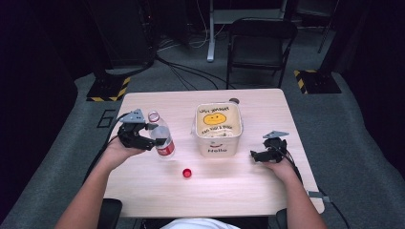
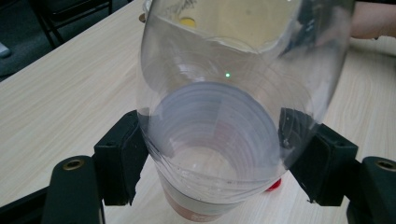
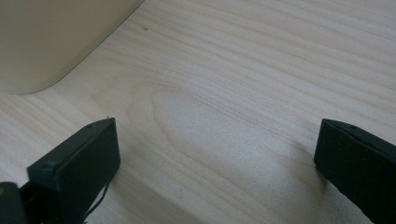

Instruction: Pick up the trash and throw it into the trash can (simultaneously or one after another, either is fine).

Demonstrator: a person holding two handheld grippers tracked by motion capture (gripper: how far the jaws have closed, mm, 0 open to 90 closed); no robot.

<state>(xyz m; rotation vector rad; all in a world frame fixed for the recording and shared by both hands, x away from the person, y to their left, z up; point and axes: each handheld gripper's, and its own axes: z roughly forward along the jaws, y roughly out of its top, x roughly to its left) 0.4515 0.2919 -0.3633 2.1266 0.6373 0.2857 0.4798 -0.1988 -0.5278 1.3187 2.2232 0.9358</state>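
High view: fixed overhead, facing 12 o'clock across the whole desk (image 1: 248,186). Left gripper view: rides its jaws, very close to the clear bottle (image 2: 233,116). Right gripper view: skims the desktop, tub (image 3: 51,37) at 10 o'clock. All share the desk.

On the table (image 1: 143,200), the tub (image 1: 218,130) sits a little past centre. The bottle (image 1: 161,134), between the jaws of the left gripper (image 1: 152,136), is at its nine o'clock; the cap (image 1: 187,173) lies on the tabletop at its seven o'clock. The right gripper (image 1: 255,156) rests at the tub's four o'clock, and a chair (image 1: 260,43) stands beyond the table at one o'clock.
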